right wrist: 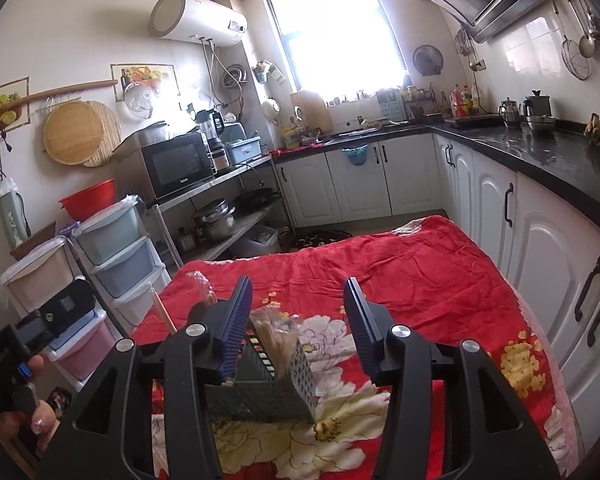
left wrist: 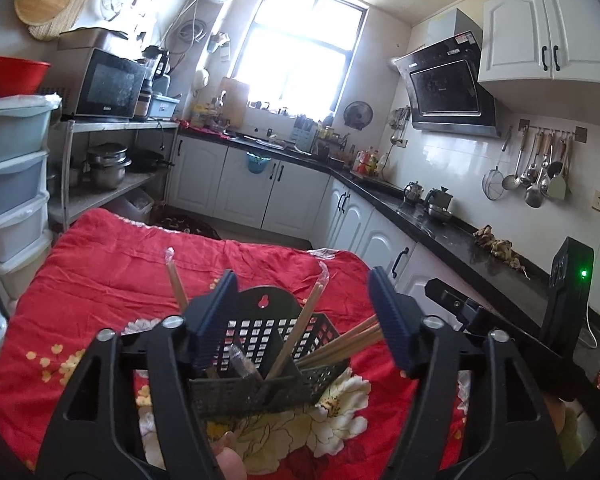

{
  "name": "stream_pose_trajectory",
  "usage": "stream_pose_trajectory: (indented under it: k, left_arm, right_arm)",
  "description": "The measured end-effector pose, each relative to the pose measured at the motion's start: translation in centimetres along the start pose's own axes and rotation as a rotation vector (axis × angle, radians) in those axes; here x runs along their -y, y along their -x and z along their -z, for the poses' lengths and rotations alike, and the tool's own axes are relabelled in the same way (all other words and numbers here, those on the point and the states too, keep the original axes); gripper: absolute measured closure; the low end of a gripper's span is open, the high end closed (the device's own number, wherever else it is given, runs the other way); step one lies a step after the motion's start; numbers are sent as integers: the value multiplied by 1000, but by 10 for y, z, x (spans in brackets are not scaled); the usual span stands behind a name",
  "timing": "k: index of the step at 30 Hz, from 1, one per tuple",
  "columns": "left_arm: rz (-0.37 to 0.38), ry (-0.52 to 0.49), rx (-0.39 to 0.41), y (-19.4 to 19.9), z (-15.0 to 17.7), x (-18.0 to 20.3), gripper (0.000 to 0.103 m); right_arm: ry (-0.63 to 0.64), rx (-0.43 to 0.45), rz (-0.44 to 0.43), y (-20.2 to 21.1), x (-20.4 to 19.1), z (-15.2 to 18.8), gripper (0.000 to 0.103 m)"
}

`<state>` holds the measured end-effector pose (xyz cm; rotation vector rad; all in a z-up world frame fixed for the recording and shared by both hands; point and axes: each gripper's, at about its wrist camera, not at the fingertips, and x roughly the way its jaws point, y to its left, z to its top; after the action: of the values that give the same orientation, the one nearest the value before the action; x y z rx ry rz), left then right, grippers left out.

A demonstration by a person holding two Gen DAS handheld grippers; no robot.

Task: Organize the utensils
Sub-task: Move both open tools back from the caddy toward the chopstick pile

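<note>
Chopsticks (left wrist: 300,332) stand and lean in a black perforated utensil basket (left wrist: 268,364) on a red floral cloth (left wrist: 112,264), seen from the left wrist camera. The left gripper (left wrist: 302,320) frames the basket with its blue-padded jaws spread apart, gripping nothing; its left pad overlaps the basket's back corner in the picture, and whether it touches is unclear. A bundle of chopsticks (left wrist: 348,340) leans right out of the basket toward the right pad. A fingertip shows at the bottom edge.

From the right wrist camera, the right gripper (right wrist: 298,328) also stands with its jaws parted and holding nothing. The same basket (right wrist: 272,384) sits between and below its pads, on the cloth (right wrist: 400,272), with a pale bundle of sticks (right wrist: 278,338) upright inside. At the far left, a hand (right wrist: 40,412) grips the other tool's handle.
</note>
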<state>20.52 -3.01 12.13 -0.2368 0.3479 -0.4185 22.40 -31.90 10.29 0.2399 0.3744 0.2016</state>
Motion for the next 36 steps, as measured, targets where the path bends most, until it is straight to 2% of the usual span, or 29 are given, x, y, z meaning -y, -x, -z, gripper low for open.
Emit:
stream_pose_trajectory:
  k: [3,6,8,10,20,36]
  left_arm:
    - [-4,17,-5,7,3,-4,33]
    - [-10,29,-1,15,6,-8,19]
    - [-11,38,2,20,6,-10,18]
    - [-18,49,6,24,7,-13,11]
    - [-38,85,6,38,14,-25,11]
    - [-81,119,-75,41,44,-43,11]
  right_arm:
    - [-1,-2,4,5,2,2,53]
    - [-1,-6,9,11,5,6,50]
    - [-3,-12,8,14,6,9,49]
    - [2,-19,11,16,7,12,48]
    - [17,-44,6,24,6,20,44]
    - [67,-137,-23,20,-8,48,43]
